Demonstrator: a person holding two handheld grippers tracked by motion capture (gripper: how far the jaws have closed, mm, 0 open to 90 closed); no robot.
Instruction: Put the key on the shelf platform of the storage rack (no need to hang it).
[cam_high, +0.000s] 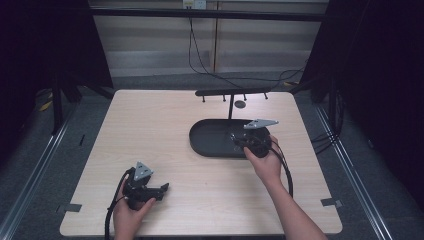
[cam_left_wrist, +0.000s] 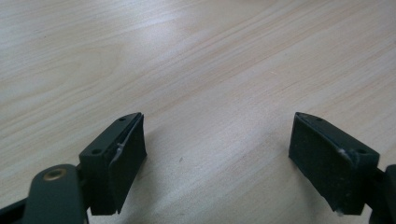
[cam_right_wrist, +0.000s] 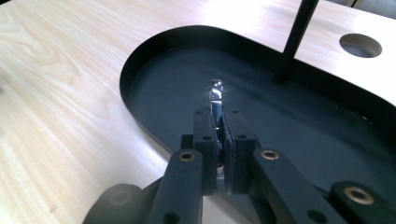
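Dim and faintly grainy from above, room edges sunk in near-black, table (cam_high: 165, 125) top the one lit surface. Soft shadow under each hand. Brighter up close: pale glare across the wood (cam_left_wrist: 196, 42), a hard glint on the metal piece (cam_right_wrist: 216, 91), black tray (cam_right_wrist: 154, 88) nearly featureless. Near parts of the claws slightly soft.

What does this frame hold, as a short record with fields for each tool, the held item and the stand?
right tool: shut on a thin shiny metal piece, over the tray
left tool: open, nothing between the jaws, low over the light wooden table
black oval tray: part of a stand, thin black upright post rising from it
post top: black crossbar with small pegs
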